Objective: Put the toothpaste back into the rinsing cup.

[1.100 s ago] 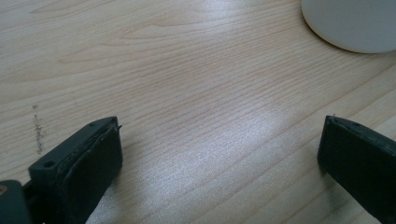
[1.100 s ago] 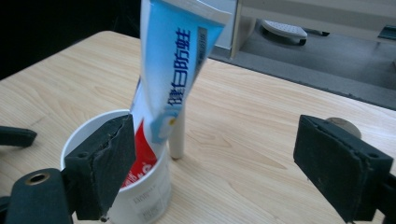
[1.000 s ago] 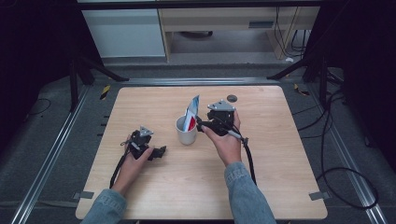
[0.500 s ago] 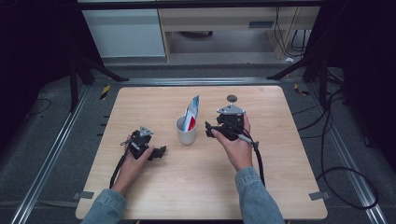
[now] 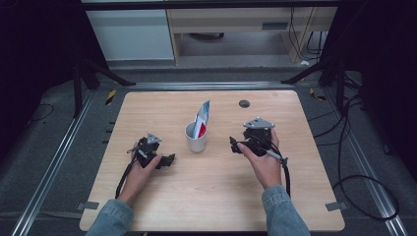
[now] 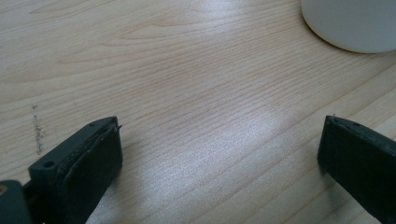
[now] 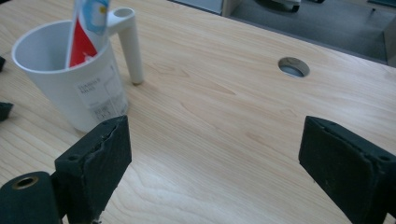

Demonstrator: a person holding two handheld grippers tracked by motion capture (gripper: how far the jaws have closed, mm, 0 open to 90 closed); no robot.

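Observation:
A white cup [image 5: 195, 138] stands near the table's middle with a red, white and blue tube [image 5: 202, 118] upright inside it. To the right of the cup, my right gripper [image 5: 234, 145] rests low over the wood, open and empty. In the right gripper view the cup [image 7: 70, 74], its handle [image 7: 129, 44] and the tube [image 7: 88, 25] lie beyond the left jaw, apart from my right gripper [image 7: 215, 123]. My left gripper [image 5: 167, 160] sits left of the cup, open, nothing between its jaws. The left gripper view has my left gripper [image 6: 219, 126] over bare wood, the cup [image 6: 350, 23] at top right.
A round cable hole [image 5: 244, 103] lies in the wooden table [image 5: 206, 196] behind the right gripper, also seen as the hole [image 7: 293, 66]. Cables trail from both grippers toward the person. Dark floor, metal rails and stand legs surround the table.
My right gripper has drawn back from the cup, moving right and toward the person. The tube stays in the cup. The left gripper has not moved.

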